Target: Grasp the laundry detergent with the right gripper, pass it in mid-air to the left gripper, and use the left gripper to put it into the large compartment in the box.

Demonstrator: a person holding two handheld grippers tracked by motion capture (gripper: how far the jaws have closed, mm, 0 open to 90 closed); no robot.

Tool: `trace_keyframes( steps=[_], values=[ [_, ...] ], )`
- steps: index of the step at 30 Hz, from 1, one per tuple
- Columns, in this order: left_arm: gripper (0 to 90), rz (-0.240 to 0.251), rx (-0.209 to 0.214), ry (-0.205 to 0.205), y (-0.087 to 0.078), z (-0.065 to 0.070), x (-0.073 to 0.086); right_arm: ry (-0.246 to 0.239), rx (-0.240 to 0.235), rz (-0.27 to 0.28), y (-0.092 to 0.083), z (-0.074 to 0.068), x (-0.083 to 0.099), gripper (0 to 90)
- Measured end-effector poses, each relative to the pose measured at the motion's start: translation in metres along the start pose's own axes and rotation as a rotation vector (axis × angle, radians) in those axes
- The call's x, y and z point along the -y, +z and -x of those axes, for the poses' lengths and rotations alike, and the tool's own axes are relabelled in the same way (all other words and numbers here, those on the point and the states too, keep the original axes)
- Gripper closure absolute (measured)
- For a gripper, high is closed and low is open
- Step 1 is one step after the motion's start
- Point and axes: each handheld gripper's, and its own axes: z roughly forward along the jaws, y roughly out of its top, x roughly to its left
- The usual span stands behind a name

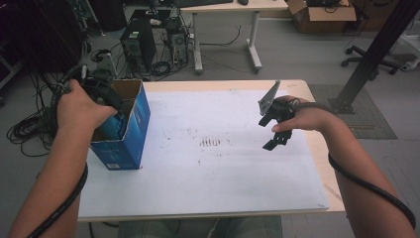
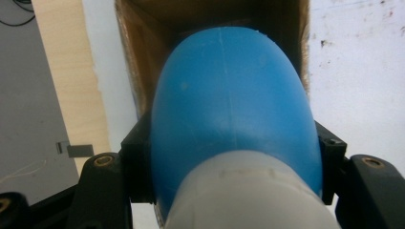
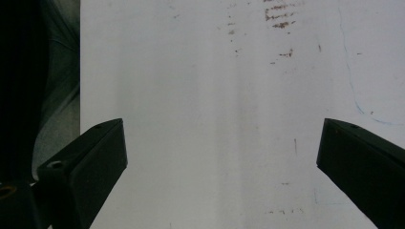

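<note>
1. Grey floor runs behind my table [image 1: 317,168], with computer towers [image 1: 137,45], tangled cables and a second desk [image 1: 233,7] farther back; a white sheet [image 1: 213,163] with faint reddish marks covers most of the wooden top.
2. At the far left of the high view, my left claw [image 1: 106,94] points down into the open top of a blue cardboard box [image 1: 130,134] that stands at the table's left edge.
3. My left hand [image 1: 79,106] sits above the box's left rim, so from above I see little of the jaws themselves.
4. The left gripper view gives the grip: my left claw [image 2: 236,157] is clenched on a blue bottle [image 2: 234,105], its black jaws pressed against the bottle's two sides.
5. The bottle's rounded blue end points away from me into the brown inside of the box [image 2: 138,62]; its white part [image 2: 248,191] lies close to the camera, between the jaw bases.
6. So the bottle is at the box's mouth, held between my jaws; whether it touches the box walls I cannot tell.
7. Farther right, the middle of the sheet is bare apart from the stains.
8. On the right, my right hand [image 1: 302,116] holds my right claw [image 1: 276,141] above the sheet, well apart from the box.
9. Its own view shows my right claw [image 3: 219,157] released, jaws wide apart over white sheet, with nothing between them.
</note>
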Motion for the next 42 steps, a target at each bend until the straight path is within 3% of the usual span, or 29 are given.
trace_keyframes(
  steps=[12, 22, 42],
  values=[
    [37.8, -0.006, -0.017, -0.01, 0.025, -0.004, 0.004, 0.003, 0.002, 0.005, -0.001, -0.001, 0.002, 3.0],
    [37.8, -0.014, -0.024, 0.015, 0.034, 0.002, 0.002, 0.005, 0.0, 0.008, 0.001, -0.002, 0.004, 3.0],
    [37.7, -0.03, -0.032, 0.017, 0.047, -0.001, 0.004, 0.002, -0.001, 0.008, 0.003, -0.004, 0.003, 2.9]
  ],
)
